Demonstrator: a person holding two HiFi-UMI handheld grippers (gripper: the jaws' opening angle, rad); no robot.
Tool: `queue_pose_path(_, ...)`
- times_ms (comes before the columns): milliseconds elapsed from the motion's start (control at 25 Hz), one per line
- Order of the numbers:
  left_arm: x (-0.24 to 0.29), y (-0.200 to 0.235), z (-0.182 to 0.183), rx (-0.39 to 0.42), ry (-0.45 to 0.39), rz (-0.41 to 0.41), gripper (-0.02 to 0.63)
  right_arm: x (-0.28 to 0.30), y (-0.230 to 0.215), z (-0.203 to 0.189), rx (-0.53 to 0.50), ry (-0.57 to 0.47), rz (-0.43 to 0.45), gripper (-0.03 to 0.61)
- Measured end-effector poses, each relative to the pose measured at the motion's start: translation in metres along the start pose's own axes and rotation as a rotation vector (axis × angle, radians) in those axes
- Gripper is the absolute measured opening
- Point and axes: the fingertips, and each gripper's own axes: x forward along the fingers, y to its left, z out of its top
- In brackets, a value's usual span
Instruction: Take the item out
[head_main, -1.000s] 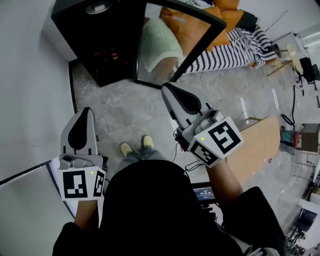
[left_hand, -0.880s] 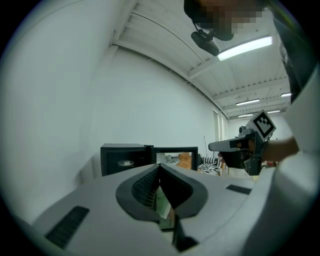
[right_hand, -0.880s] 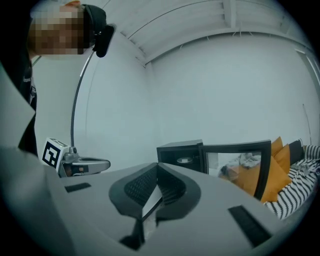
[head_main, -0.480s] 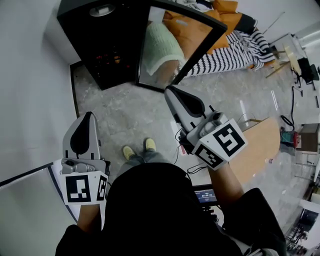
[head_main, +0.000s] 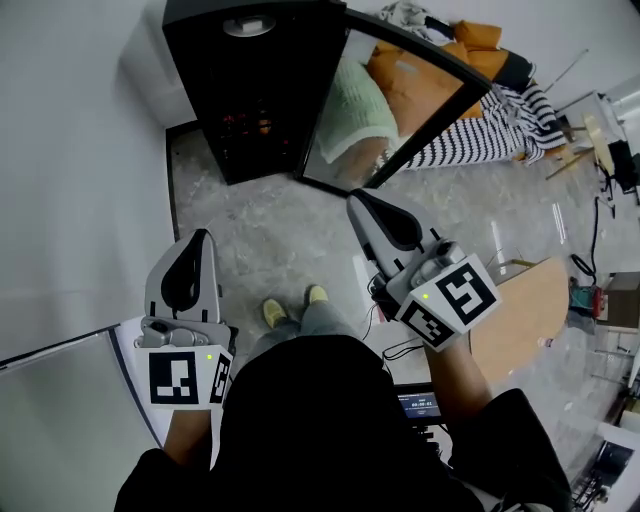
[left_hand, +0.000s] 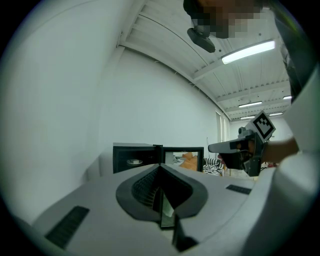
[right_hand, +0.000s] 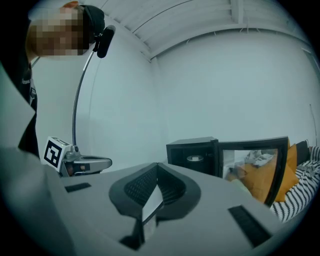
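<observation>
You face the open mini fridge (head_main: 262, 100).
Your left gripper (head_main: 200, 245) and right gripper (head_main: 362, 205): jaws together, empty.

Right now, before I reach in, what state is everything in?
Cabinet door: swung open.
Round item: inside the black cabinet, near the top, not yet taken out.
Left gripper: shut, empty.
Right gripper: shut, empty.

Bright, even light is given by ceiling strip lights (left_hand: 248, 51); reflections are carried on the glass door (head_main: 390, 110); edges are bent, vignetted.
</observation>
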Motion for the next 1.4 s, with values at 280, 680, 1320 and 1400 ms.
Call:
queue_pose_path(280,-0.012,0.021,-0.006,-0.001,-0.014,0.006,0.008,0.02,0.024,-0.004,-0.016,0.011,0.021,0.007)
queue_pose_path(680,-0.023,0.041,-0.001,-0.003,-0.028,0.017,0.008,0.038,0.046,0.004,-0.036,0.007,0.045,0.006)
queue_pose_path(1320,-0.022,0.05,0.004,0.018,-0.07,0.033,0.008,0.051,0.05,0.003,-0.041,-0.006,0.076,0.006)
queue_pose_path(1400,-0.019,0.052,0.006,0.021,-0.07,0.033,0.008,0.056,0.048,0.006,-0.04,-0.01,0.08,0.006)
